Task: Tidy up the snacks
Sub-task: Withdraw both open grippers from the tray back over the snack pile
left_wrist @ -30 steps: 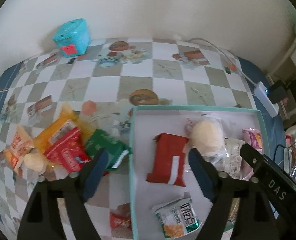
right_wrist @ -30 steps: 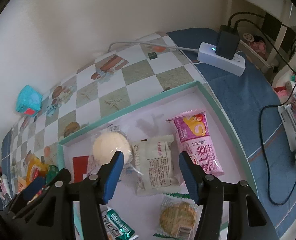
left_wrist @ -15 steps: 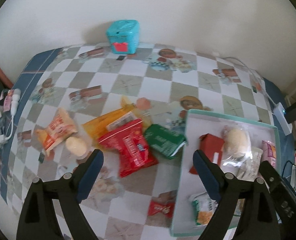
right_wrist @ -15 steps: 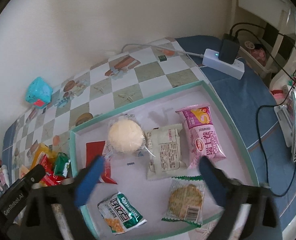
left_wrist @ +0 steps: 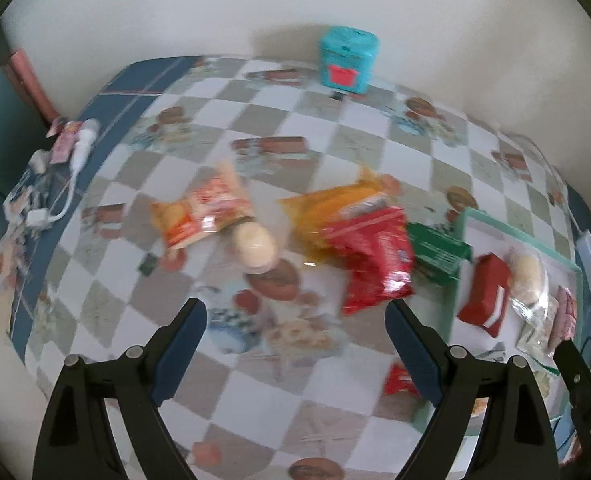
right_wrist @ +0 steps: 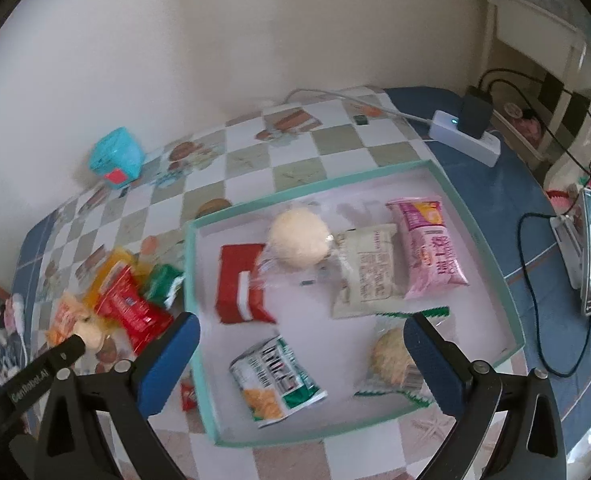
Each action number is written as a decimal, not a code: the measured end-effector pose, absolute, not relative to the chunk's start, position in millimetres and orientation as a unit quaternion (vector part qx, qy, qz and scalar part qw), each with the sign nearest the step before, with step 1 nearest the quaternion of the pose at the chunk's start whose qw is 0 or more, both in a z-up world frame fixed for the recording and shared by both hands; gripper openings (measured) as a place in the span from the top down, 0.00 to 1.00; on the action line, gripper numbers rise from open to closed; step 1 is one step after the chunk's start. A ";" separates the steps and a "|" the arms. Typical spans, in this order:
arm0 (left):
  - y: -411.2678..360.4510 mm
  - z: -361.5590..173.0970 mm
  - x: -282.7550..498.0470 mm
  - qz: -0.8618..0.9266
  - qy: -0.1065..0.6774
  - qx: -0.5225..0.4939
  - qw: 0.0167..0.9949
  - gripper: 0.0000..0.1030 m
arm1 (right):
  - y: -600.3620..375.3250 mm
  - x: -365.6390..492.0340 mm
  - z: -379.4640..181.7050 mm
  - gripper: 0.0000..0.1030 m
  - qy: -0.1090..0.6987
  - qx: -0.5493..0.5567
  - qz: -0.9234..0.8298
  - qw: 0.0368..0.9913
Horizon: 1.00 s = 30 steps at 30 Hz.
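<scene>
Snacks fill the teal-rimmed tray [right_wrist: 511, 320]: a red packet [right_wrist: 239, 284], a round bun [right_wrist: 299, 236], a beige packet [right_wrist: 365, 272], a pink packet [right_wrist: 429, 252], a green-and-white bag [right_wrist: 275, 380] and a wrapped cookie [right_wrist: 391, 356]. Left of the tray, on the checkered tablecloth [left_wrist: 255, 128], lie a red bag [left_wrist: 375, 256], a yellow bag [left_wrist: 335, 208], a green packet [left_wrist: 439, 248] and an orange packet [left_wrist: 199, 212]. The left gripper [left_wrist: 295, 344] and right gripper [right_wrist: 301, 356] both hover spread wide, holding nothing.

left view's motion-blurred; small red packet [left_wrist: 400, 380] partly hidden behind right tong finger.
</scene>
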<state>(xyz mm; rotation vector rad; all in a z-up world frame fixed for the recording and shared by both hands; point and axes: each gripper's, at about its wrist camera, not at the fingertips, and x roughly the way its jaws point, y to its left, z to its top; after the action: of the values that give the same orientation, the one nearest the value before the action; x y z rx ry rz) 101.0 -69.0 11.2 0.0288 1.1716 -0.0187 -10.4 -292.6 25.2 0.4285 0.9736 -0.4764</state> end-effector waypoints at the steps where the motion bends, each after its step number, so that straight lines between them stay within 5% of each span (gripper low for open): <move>1: -59.5 13.1 99.6 -0.003 0.551 0.008 0.834 0.12 | -288.3 -9.7 25.2 0.00 0.461 0.200 -0.223 0.835; 23: 4.8 -13.4 108.6 0.036 0.589 -0.034 0.807 0.12 | -207.2 28.9 -17.3 0.00 0.533 0.162 -0.113 0.823; 30: -10.2 -44.7 111.1 0.022 0.630 -0.030 0.775 0.12 | -196.0 35.1 -33.2 0.09 0.558 0.151 -0.101 0.810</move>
<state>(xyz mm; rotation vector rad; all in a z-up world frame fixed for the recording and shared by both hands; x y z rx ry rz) 111.1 -10.2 -44.7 -0.0658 1.3644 0.0480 35.1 -196.0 -33.2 0.3221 1.1926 -0.2163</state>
